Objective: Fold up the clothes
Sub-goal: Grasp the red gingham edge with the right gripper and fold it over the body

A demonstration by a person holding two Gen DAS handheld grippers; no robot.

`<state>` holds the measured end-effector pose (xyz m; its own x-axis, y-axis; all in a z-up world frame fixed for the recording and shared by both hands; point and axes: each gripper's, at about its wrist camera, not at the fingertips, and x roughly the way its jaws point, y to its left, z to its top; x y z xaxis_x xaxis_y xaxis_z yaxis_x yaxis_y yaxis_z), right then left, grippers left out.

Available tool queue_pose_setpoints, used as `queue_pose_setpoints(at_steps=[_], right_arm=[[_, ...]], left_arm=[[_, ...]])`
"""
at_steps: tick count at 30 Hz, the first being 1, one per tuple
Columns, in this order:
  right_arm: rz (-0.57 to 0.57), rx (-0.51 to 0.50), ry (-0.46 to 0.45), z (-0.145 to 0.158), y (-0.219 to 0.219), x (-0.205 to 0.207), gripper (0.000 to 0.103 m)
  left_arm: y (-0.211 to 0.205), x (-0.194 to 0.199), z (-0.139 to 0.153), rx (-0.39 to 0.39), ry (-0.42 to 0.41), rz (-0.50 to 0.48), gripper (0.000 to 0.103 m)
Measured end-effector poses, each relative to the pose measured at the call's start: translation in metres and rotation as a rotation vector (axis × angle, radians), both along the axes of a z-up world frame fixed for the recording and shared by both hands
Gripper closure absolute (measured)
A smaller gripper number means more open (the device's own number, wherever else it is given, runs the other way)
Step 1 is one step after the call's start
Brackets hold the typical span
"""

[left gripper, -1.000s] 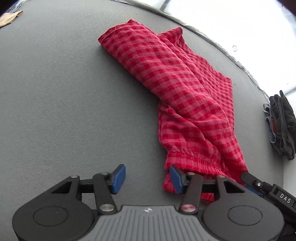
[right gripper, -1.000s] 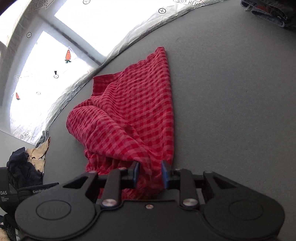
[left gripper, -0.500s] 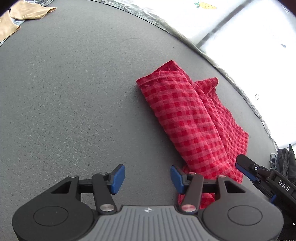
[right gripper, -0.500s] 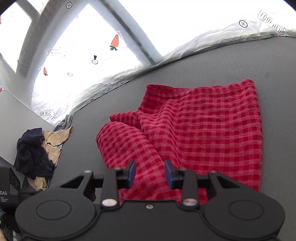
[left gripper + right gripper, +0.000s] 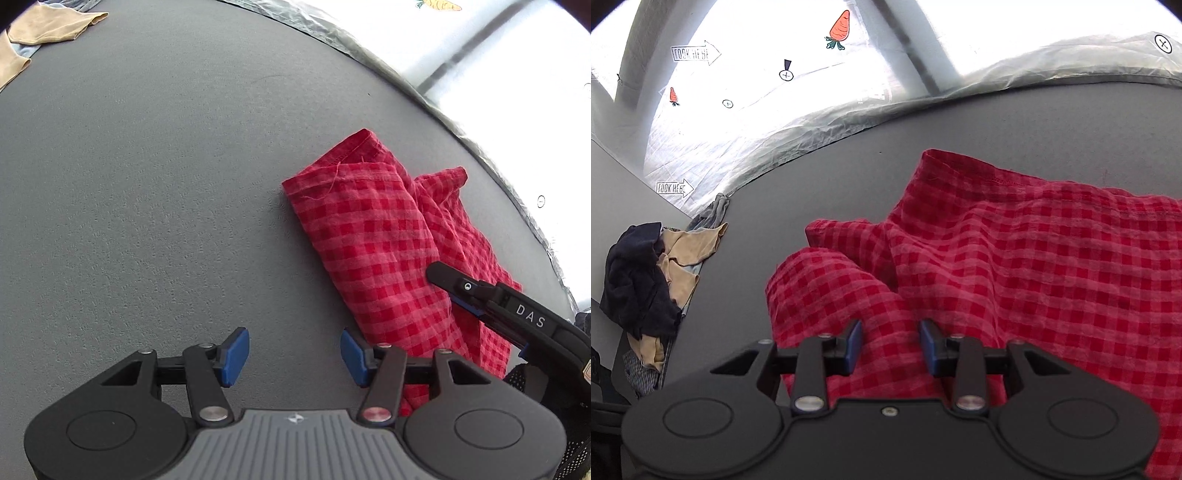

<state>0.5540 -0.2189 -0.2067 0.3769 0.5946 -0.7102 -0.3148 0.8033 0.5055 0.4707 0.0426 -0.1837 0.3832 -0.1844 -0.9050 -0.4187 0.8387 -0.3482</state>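
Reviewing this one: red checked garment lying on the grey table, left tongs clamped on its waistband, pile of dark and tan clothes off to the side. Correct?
Not quite. The left tongs are open with only bare grey table between the pads, beside the red checked garment, as the left wrist view shows. The pile of dark and tan clothes is right.

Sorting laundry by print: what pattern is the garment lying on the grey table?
Red gingham check garment, clearest in the right wrist view.

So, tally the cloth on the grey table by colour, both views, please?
Red checked garment: 1
Tan clothes: 1 heap; separate pieces cannot be told apart
Dark navy clothes: 1 bundle
Striped grey-blue cloth: 1, half hidden
Total: 4 colour groups
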Motion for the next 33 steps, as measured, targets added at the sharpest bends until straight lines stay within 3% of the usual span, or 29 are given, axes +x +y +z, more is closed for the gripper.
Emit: queue_pose_setpoints(at_steps=[3, 7, 10, 26, 33], right_arm=[[0.002, 0.035, 0.025, -0.004, 0.000, 0.007, 0.069], [0.005, 0.095, 0.043, -0.006, -0.001, 0.013, 0.090], [-0.007, 0.112, 0.041, -0.004, -0.004, 0.014, 0.097], [-0.131, 0.191, -0.076, 0.036, -0.061, 0.002, 0.098], [-0.096, 0.189, -0.092, 0.034, -0.063, -0.004, 0.098]], left_arm=[[-0.003, 0.007, -0.003, -0.002, 0.012, -0.012, 0.047], [-0.004, 0.013, -0.007, -0.004, 0.025, -0.014, 0.047], [-0.005, 0.014, -0.007, -0.001, 0.024, -0.014, 0.047], [-0.025, 0.036, 0.007, 0.034, -0.021, -0.089, 0.047], [-0.033, 0.036, 0.008, 0.045, -0.026, -0.107, 0.047]])
